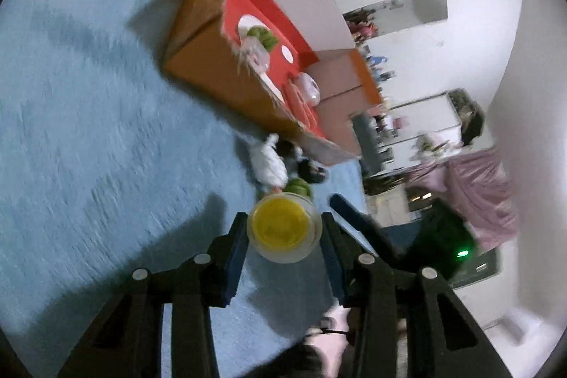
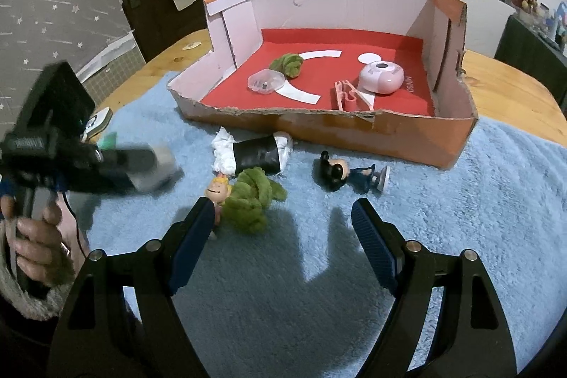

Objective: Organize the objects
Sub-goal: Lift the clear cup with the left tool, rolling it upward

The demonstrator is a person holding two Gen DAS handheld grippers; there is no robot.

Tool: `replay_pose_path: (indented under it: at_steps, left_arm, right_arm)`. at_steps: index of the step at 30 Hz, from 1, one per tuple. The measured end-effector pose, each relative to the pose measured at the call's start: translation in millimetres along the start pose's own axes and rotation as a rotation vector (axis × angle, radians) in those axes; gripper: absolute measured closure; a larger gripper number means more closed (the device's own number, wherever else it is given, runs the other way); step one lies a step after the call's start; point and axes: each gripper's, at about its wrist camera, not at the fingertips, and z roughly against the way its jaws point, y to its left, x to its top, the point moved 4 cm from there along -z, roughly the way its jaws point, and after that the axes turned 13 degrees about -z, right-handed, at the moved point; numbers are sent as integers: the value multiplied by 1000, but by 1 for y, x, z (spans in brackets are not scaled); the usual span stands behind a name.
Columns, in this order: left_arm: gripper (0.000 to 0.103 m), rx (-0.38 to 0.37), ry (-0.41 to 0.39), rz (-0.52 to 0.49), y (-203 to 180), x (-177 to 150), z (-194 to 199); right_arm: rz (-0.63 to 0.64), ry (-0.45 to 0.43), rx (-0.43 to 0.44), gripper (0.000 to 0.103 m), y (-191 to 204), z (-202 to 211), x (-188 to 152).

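Observation:
My left gripper [image 1: 283, 234] is shut on a small clear jar [image 1: 281, 224] with a yellow inside, just above the blue towel [image 1: 88, 130]. In the right wrist view that gripper [image 2: 156, 165] is a blur at the left, held by a person's hand [image 2: 35, 236]. My right gripper [image 2: 283, 218] hangs open over the towel [image 2: 460, 218] with nothing between its fingers. In front of it lie a green fuzzy toy [image 2: 251, 201] with a small blond figure [image 2: 216, 190], a black-wrapped white bundle [image 2: 257, 153] and a dark-haired figurine [image 2: 349, 174].
A torn cardboard box [image 2: 407, 137] with a red floor stands behind the toys. It holds a green fuzzy piece [image 2: 287, 64], a clear case [image 2: 265, 81], a pink round device [image 2: 381, 78] and a pink clip [image 2: 349, 96]. A wooden table [image 2: 514, 87] shows around the towel.

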Motion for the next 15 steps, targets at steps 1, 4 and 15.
replay_pose_path:
  at_steps: [1,4,15]
  left_arm:
    - [61,-50,-48,34,0,3,8]
    - [61,-70,-154,45,-4,9,26]
    - [61,-219,-153,149,-12,-7,-4]
  right_arm:
    - [-4,-4,1,24,-1,0,1]
    - [-6,-6,3,24,0,1,1]
    - [16,9,-14,24,2,-3,-1]
